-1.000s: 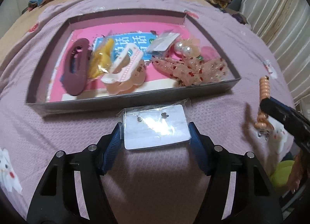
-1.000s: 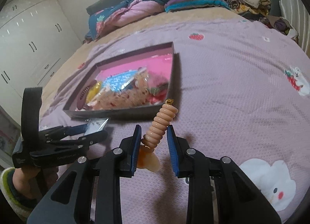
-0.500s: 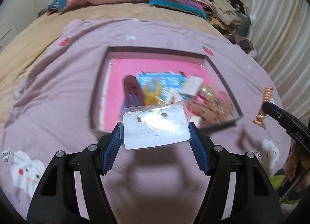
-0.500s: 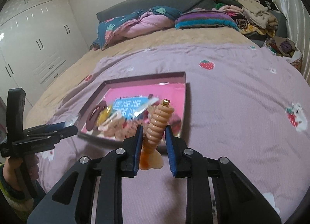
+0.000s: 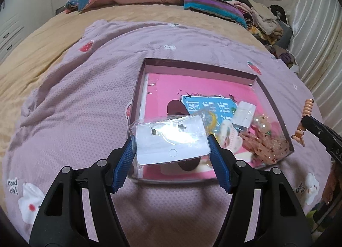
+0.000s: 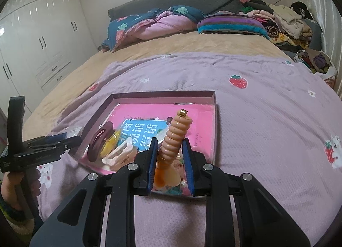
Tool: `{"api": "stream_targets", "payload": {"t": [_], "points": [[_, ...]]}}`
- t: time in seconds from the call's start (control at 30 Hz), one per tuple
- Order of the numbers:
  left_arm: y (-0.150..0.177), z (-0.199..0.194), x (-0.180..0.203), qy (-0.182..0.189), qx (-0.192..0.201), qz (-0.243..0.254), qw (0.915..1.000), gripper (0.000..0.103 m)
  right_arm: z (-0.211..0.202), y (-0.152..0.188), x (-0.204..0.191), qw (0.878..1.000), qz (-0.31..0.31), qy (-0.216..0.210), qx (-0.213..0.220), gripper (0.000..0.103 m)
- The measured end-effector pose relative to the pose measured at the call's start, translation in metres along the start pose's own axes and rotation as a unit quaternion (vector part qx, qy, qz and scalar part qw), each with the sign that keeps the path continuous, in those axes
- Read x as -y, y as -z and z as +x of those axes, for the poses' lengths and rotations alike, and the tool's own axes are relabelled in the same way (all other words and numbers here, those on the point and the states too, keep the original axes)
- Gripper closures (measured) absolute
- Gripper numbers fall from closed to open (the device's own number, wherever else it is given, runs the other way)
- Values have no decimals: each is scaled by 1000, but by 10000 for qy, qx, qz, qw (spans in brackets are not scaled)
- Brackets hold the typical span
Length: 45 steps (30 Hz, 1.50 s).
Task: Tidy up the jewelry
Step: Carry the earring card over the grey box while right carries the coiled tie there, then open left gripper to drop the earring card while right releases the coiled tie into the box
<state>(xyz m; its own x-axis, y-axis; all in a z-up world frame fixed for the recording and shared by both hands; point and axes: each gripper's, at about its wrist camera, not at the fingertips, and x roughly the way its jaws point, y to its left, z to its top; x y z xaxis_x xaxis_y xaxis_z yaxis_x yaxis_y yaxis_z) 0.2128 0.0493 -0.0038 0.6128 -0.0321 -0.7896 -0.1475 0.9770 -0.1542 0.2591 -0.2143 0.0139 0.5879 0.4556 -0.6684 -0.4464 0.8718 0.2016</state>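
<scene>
My left gripper [image 5: 172, 138] is shut on a white earring card in a clear sleeve [image 5: 171, 138], held flat above the near left corner of a shallow box [image 5: 198, 66]. The box has a pink floor with a blue card, a maroon hair claw [image 6: 100, 141], a yellow clip, a cream claw and pink scrunchies [image 5: 269, 140]. My right gripper [image 6: 168, 150] is shut on a peach spiral hair tie [image 6: 175, 133], upright over the box's near edge [image 6: 171, 193]. In the left wrist view that spiral hair tie [image 5: 305, 116] shows at the right edge.
The box lies on a mauve quilt [image 6: 267, 118] with strawberry and bunny prints, spread over a tan bed. Pillows and folded bedding [image 6: 162, 22] pile up at the headboard, clothes [image 6: 284, 20] at the far right. White wardrobes [image 6: 32, 39] stand to the left.
Both grippers have risen and drawn back from the box with their items still held, so the box now looks smaller and farther. The left view has swung left, putting the box right of centre.
</scene>
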Motion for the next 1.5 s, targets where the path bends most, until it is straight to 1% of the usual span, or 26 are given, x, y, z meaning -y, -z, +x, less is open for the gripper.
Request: {"api": "stream_targets", "payload": {"t": [0.23,0.47,0.7,0.93,1.03,1.2,1.33,1.47,1.5], "points": [[-1,9,-3,38,-60,-8,10000,44,22,-4,-13,9996,-187,-81,-202,81],[1,19,-2,70,-156,24,9999,44,43,-3,-27,9983,-286,-286,-418,81],[-2,24,-4,154,-190,57,9997,44,56,7,-38,9958,-373,-505,-665,81],[-7,31,-4,147,-227,75,9996,44,65,13,-43,9951,-414,-478,-763,80],[-7,33,-3,141,-240,76,9996,44,67,14,-43,9949,-397,-479,-792,78],[-7,37,-2,141,-277,82,9995,44,69,19,-43,9945,-369,-499,-847,78],[-6,38,-1,136,-295,97,9994,44,66,21,-42,9944,-339,-508,-863,72],[-5,35,1,130,-298,117,9994,42,57,23,-39,9948,-299,-511,-828,62],[-5,35,1,128,-297,117,9994,40,55,23,-39,9949,-297,-506,-817,60]]}}
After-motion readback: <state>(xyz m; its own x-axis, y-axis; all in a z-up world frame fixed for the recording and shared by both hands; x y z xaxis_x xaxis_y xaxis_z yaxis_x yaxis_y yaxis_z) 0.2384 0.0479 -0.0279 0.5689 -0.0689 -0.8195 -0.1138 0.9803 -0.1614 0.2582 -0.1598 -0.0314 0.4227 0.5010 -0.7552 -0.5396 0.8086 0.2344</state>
